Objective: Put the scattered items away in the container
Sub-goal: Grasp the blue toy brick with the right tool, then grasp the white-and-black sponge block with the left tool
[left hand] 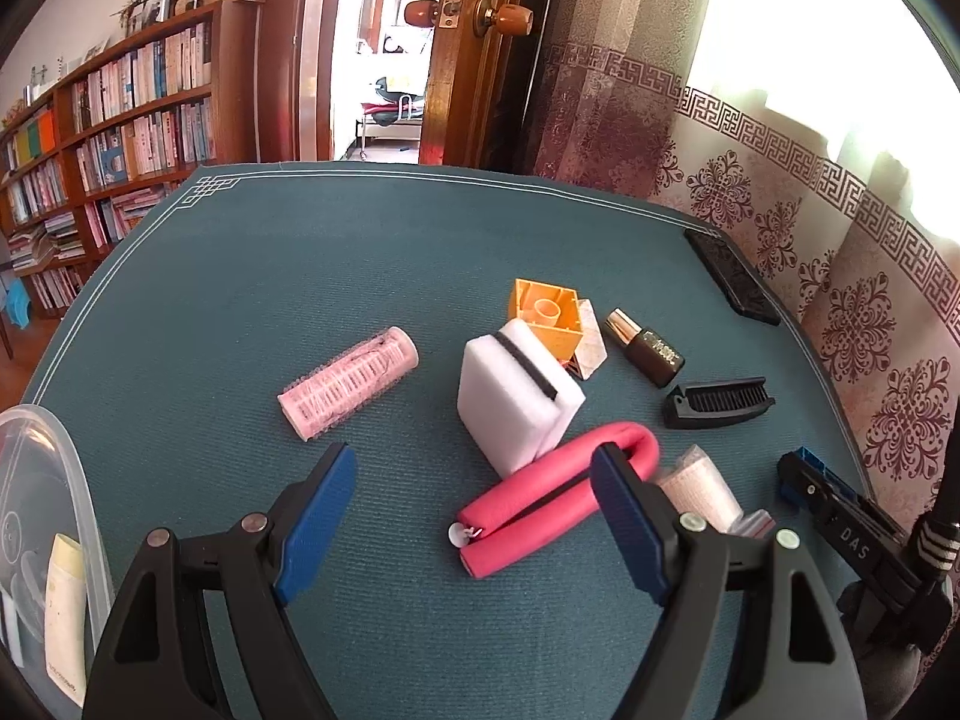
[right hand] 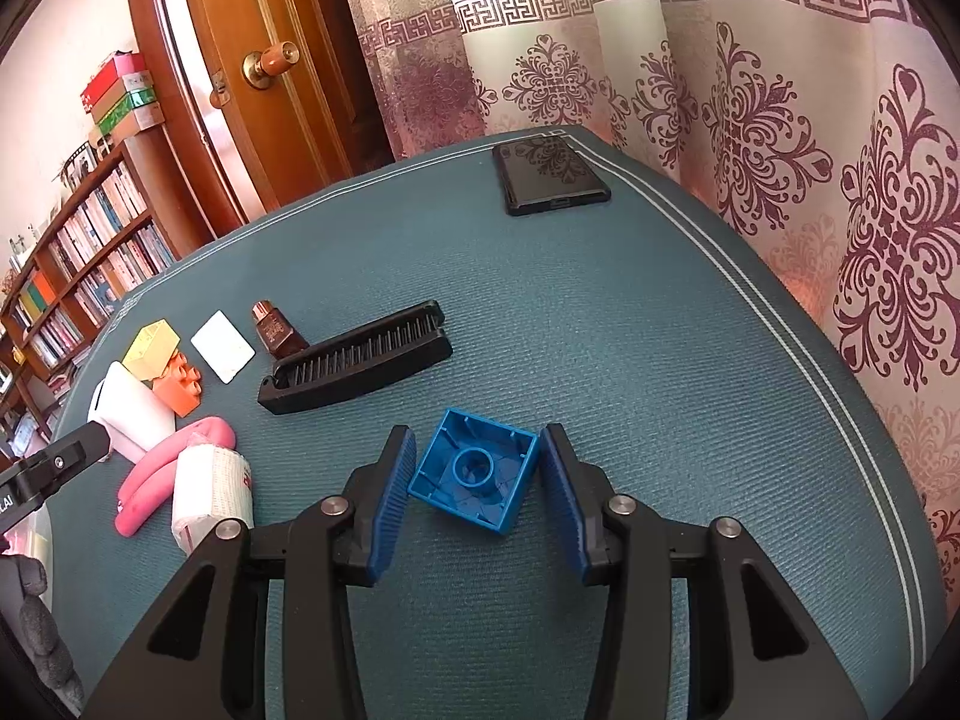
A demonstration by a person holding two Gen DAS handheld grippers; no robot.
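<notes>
My right gripper (right hand: 478, 431) is shut on a blue brick (right hand: 474, 471), its hollow underside facing the camera, low over the teal mat. In the left wrist view that same blue brick (left hand: 807, 462) shows at the far right. My left gripper (left hand: 474, 453) is open and holds nothing; it hovers just short of a bent pink foam curler (left hand: 558, 492) and a white sponge block (left hand: 519, 396). A pink hair roller (left hand: 348, 381) lies to their left. The clear container (left hand: 36, 480) sits at the left edge with a pale tube inside.
An orange-yellow brick (left hand: 546, 315), a brown bottle (left hand: 645, 348), a black folding comb (left hand: 717, 402) and a bandage roll (left hand: 699, 486) lie scattered. A white card (right hand: 223, 346) lies near the bottle. A black phone (right hand: 549, 177) rests near the mat's far corner by the curtain.
</notes>
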